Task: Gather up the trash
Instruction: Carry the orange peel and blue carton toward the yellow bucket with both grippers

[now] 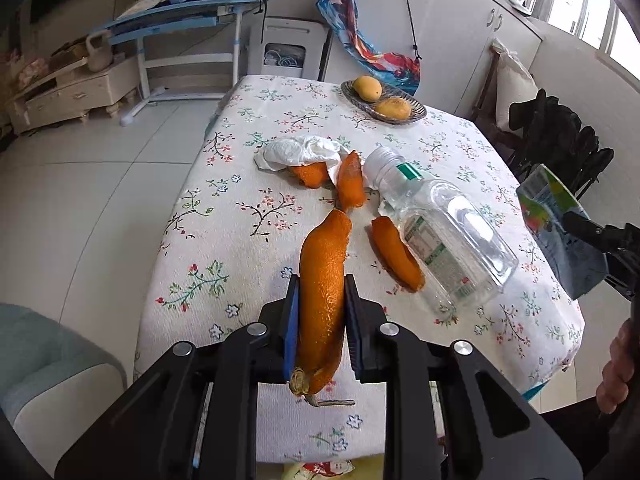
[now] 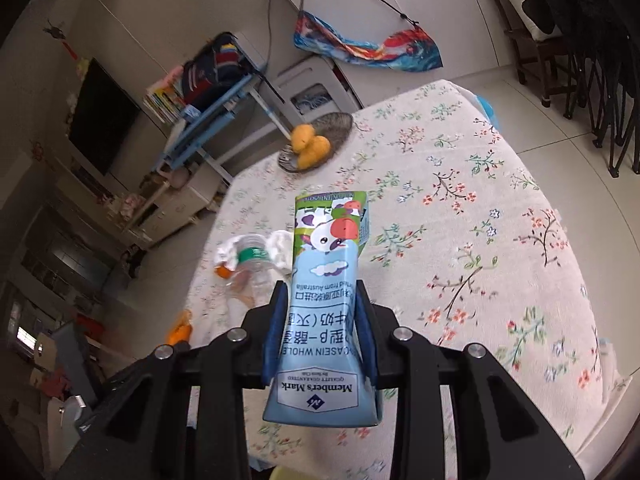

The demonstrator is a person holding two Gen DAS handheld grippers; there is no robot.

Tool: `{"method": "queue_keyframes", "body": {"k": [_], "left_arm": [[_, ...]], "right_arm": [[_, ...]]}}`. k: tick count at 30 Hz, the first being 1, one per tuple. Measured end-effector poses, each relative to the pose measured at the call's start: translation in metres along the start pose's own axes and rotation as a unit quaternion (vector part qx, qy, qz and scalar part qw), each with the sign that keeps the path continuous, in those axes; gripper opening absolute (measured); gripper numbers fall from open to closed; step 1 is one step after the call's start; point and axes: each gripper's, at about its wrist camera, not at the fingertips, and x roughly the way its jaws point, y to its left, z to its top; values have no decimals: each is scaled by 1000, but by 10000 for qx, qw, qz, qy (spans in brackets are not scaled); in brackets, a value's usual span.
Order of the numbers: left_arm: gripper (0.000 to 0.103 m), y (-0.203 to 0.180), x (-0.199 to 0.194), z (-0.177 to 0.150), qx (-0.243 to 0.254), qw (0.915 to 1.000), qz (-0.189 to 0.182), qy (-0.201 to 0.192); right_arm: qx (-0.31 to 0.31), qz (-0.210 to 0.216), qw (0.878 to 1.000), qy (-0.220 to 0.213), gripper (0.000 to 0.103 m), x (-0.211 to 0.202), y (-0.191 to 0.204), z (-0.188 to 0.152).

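While your left gripper (image 1: 320,312) pinches a peel (image 1: 322,280) and your right (image 2: 322,320) clamps a carton (image 2: 326,280) beside the bottle (image 1: 444,232), either could slip free.

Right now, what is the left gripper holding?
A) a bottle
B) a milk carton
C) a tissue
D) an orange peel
D: the left gripper is shut on the orange peel, while the bottle and tissue lie on the table, and the milk carton is in the right gripper.
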Motion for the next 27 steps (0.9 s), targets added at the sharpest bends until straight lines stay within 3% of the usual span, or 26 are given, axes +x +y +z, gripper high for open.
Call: {"method": "queue_keyframes", "body": {"k": [14,27], "left_arm": [[20,-18,-37,-33,423,9988,112,-216],[20,-24,-58,-61,555,9982,64,-219]], "right_arm": [[308,647,9974,-110,33,-45,8,-67],[86,836,9942,671,33,-35,36,-139]]}}
